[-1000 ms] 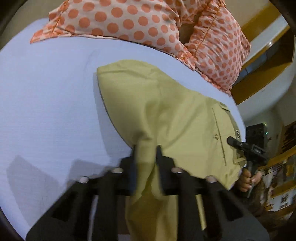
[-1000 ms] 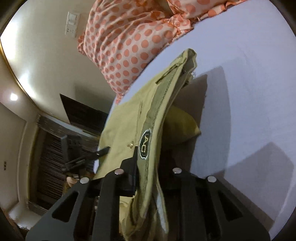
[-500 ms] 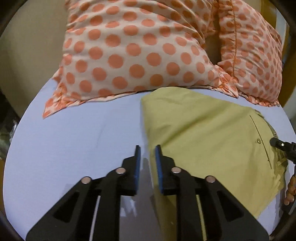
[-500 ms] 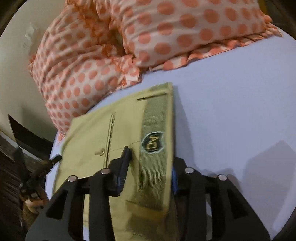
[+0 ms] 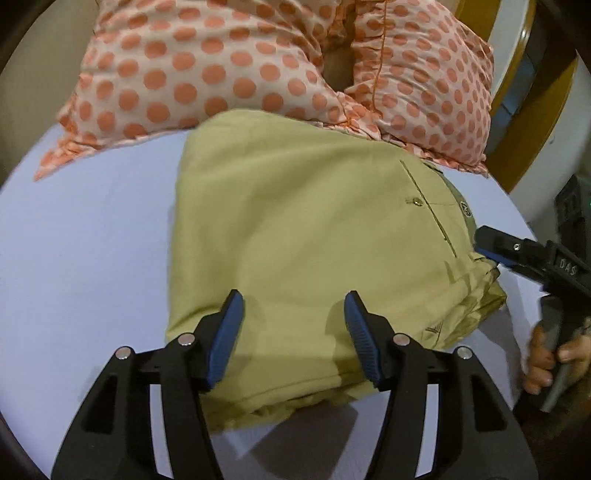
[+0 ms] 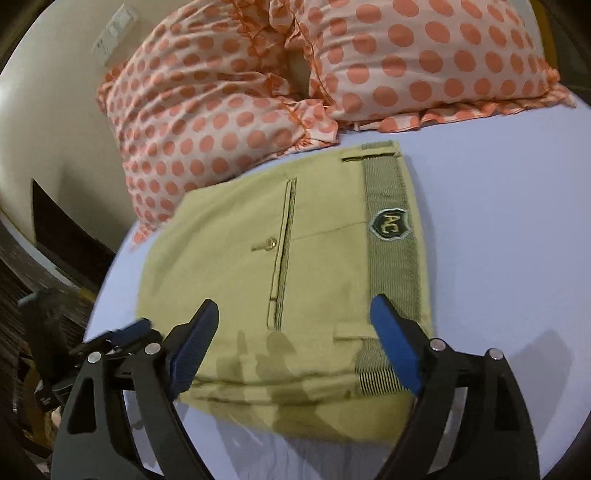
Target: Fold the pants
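The olive-yellow pants (image 5: 303, 229) lie folded into a flat rectangle on the pale blue bed sheet (image 5: 81, 258). In the right wrist view the pants (image 6: 295, 258) show a back pocket with a button and a ribbed waistband with a badge (image 6: 390, 225). My left gripper (image 5: 293, 321) is open and empty, just above the near edge of the fold. My right gripper (image 6: 295, 328) is open and empty above the waistband end. The right gripper also shows in the left wrist view (image 5: 517, 254) at the pants' right edge.
Two orange polka-dot pillows (image 5: 207, 74) (image 6: 229, 110) lie against the far edge of the pants. A wall with a switch plate (image 6: 114, 26) stands behind. The bed's edge drops off at the left in the right wrist view. Wooden furniture (image 5: 532, 103) stands beyond the bed.
Both grippers held the pants a second ago, carried them over into a fold, then opened and let go. The pants now lie flat and folded.
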Demonstrator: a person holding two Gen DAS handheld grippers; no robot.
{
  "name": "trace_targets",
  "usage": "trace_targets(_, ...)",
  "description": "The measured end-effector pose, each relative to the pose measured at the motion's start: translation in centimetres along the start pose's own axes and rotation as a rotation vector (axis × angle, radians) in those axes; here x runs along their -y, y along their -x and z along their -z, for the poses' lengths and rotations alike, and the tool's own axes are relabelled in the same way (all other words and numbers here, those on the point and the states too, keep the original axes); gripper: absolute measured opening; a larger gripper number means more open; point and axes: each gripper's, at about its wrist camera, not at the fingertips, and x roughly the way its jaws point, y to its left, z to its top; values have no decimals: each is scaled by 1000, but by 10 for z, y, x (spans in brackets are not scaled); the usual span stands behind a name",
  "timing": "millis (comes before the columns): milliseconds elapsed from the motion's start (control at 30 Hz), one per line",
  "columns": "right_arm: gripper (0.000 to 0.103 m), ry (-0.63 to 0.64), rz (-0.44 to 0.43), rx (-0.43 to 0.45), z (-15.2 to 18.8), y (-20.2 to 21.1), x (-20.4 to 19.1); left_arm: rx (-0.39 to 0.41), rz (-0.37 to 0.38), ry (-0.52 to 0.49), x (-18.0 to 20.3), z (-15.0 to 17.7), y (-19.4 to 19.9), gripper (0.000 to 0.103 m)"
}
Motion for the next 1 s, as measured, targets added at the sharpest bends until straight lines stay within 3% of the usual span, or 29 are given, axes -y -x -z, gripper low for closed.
trace_targets(67, 94, 16, 53, 35, 14, 21, -6, 29, -32, -10, 8, 13, 21, 76)
trace_targets(100, 102, 30, 70, 61, 25, 36, -12, 45, -43, -11, 9, 19, 30, 91)
trace_targets(133, 102, 40, 81, 89, 35, 46, -18, 64, -71, -13, 11, 32, 44, 98)
trace_targets(233, 102, 120, 84, 137, 74, 63, -39, 82, -101, -15, 17, 66, 69, 101)
trace_targets(300, 102, 175, 118, 112, 90, 56, -52, 74, -109, -18, 22, 80, 72, 101)
trace_targets(400, 102, 228, 173, 55, 107, 35, -65, 33, -200, -18, 22, 91, 60, 101)
trace_targets(533, 102, 248, 230, 6, 114, 17, -70, -26, -205, 15, 13, 96, 46, 101)
trace_targets(733, 102, 295, 331, -24, 124, 7, -77, 0, -225, -5, 16, 99, 48, 101)
trace_targets(1000, 102, 284, 349, -26, 127, 9, -78, 17, -226, 0, 15, 101, 49, 101)
